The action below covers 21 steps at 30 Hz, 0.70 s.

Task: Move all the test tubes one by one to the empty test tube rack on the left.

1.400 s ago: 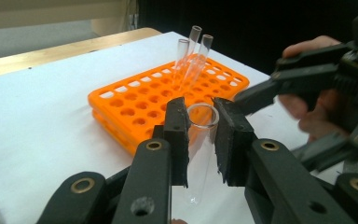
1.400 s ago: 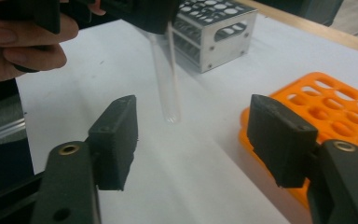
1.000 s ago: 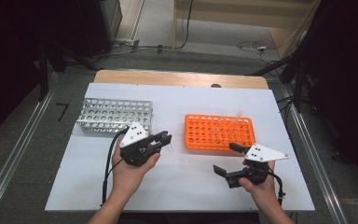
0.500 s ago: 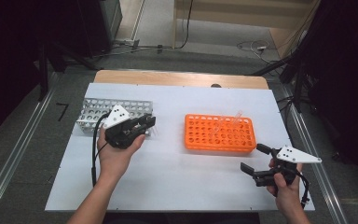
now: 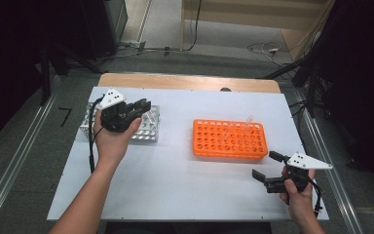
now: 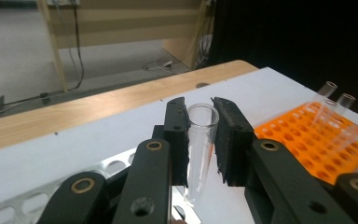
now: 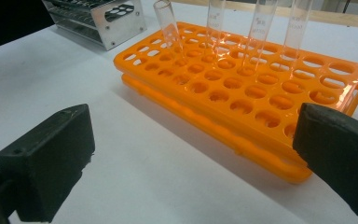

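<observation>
A white table top [image 5: 175, 180] lies over a wooden board [image 5: 190, 82] at its far edge, with cables [image 5: 268, 48] trailing on the grey floor [image 5: 165, 29] beyond and metal rails [image 5: 9, 170] running along both sides.

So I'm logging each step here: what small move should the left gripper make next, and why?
Probably lower the clear tube into a hole of the metal rack. The left gripper is shut on the tube, holding it roughly upright over that rack, the tip just above the holes. The right gripper waits open beside the orange rack.
</observation>
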{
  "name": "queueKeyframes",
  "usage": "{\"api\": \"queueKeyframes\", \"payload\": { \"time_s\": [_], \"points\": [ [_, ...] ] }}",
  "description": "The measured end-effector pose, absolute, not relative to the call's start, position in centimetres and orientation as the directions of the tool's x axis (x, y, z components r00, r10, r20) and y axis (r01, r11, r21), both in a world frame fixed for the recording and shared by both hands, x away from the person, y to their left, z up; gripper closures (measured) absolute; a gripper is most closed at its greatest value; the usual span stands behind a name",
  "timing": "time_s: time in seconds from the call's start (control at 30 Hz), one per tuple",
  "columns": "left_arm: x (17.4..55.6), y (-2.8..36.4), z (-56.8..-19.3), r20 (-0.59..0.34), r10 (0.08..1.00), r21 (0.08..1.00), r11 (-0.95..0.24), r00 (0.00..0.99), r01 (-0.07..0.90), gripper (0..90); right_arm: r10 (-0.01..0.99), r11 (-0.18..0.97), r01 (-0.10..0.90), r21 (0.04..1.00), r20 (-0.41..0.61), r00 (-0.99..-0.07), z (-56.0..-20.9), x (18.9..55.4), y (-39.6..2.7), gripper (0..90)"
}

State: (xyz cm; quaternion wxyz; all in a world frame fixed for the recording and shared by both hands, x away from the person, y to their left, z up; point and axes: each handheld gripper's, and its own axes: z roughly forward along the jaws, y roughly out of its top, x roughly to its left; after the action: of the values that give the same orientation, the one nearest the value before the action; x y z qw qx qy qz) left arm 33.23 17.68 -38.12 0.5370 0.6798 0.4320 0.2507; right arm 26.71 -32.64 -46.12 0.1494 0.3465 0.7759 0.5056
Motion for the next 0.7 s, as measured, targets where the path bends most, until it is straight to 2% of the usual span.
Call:
{"api": "queueKeyframes", "payload": {
  "time_s": [0.33,0.7],
  "points": [
    [36.6,17.8,-37.7,-0.116,0.882,0.950,-0.036,0.457,0.311,76.9,0.686,0.259,0.392,0.883,0.117,-0.718,-46.4,26.8,-32.4,0.0],
    [39.3,17.5,-39.5,-0.119,0.904,0.935,-0.038,0.411,0.353,76.9,0.689,0.254,0.399,0.881,0.125,-0.714,-46.5,26.8,-32.6,0.0]
  ]
}}
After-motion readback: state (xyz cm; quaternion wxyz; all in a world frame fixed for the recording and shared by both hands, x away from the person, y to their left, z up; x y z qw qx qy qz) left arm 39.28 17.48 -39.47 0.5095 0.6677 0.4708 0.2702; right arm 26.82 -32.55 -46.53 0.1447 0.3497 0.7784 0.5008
